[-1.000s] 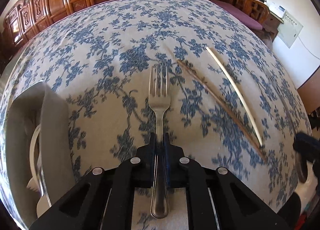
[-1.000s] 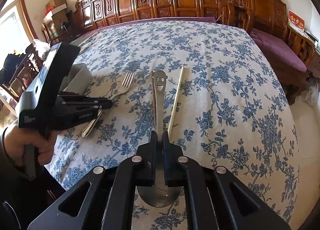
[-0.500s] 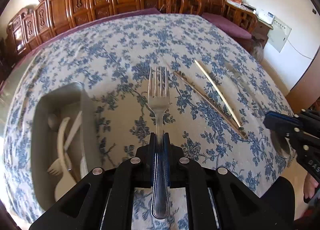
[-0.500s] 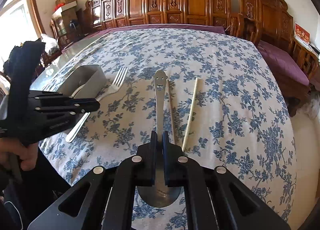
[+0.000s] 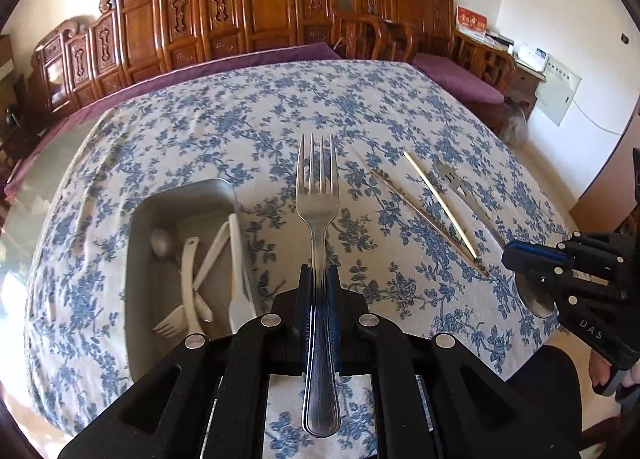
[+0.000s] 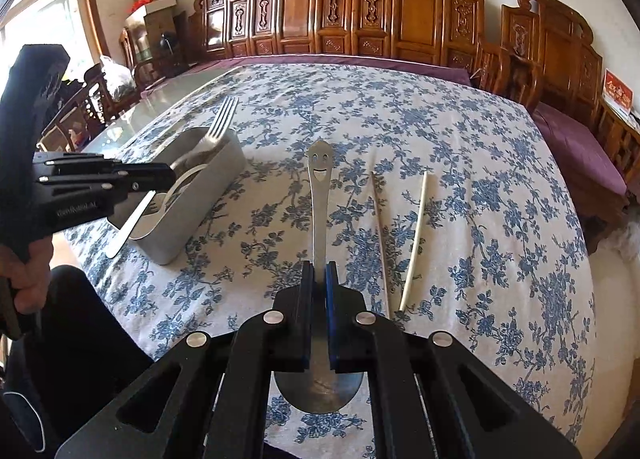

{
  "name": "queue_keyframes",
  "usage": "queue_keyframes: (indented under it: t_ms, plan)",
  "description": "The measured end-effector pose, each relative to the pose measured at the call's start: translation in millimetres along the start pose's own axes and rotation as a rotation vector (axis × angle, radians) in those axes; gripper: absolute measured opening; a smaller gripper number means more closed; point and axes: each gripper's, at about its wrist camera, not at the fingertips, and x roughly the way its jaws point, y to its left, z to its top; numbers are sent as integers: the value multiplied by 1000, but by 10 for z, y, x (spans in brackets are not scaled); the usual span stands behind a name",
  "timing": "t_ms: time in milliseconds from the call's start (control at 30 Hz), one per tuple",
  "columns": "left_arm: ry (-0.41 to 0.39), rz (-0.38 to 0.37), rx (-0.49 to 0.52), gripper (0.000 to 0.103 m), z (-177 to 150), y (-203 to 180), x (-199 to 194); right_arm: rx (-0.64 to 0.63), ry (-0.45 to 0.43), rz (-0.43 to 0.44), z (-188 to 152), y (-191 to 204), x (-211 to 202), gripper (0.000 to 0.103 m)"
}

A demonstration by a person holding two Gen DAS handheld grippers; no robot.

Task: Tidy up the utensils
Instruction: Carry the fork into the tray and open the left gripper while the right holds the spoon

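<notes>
My left gripper (image 5: 319, 279) is shut on a metal fork (image 5: 318, 195), held above the table just right of the grey utensil bin (image 5: 138, 243). The bin holds several white plastic utensils (image 5: 192, 271). My right gripper (image 6: 319, 275) is shut on a steel spoon with a smiley-face handle (image 6: 319, 179), its bowl behind the jaws. In the left wrist view the right gripper (image 5: 516, 259) is at the right edge. In the right wrist view the left gripper (image 6: 160, 179) hovers by the bin (image 6: 200, 195), fork tines (image 6: 222, 119) above it.
A brown chopstick (image 5: 428, 219) and a white chopstick (image 5: 440, 203) lie on the blue-flowered tablecloth (image 5: 240, 131), also in the right wrist view: brown chopstick (image 6: 380, 235), white chopstick (image 6: 416, 239). Carved wooden chairs (image 6: 400, 11) line the far side.
Both grippers have risen, each lifting its utensil off the cloth. The left gripper has pulled back so the bin's inside now shows.
</notes>
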Motion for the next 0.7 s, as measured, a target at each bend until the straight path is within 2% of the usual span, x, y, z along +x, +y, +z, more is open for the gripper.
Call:
queue_keyframes:
  t_ms: [200,367,700]
  plan:
    - [-36,-1,-37,6,-5,231,-175,-22,2,13,-3,104,12,7]
    - [-45,28,-73,6,18,510,-224,-31,0,20,-9,162,10,7]
    - [2,86,-125,6,0,1054,60,-18,4,6,-38,144,59,7]
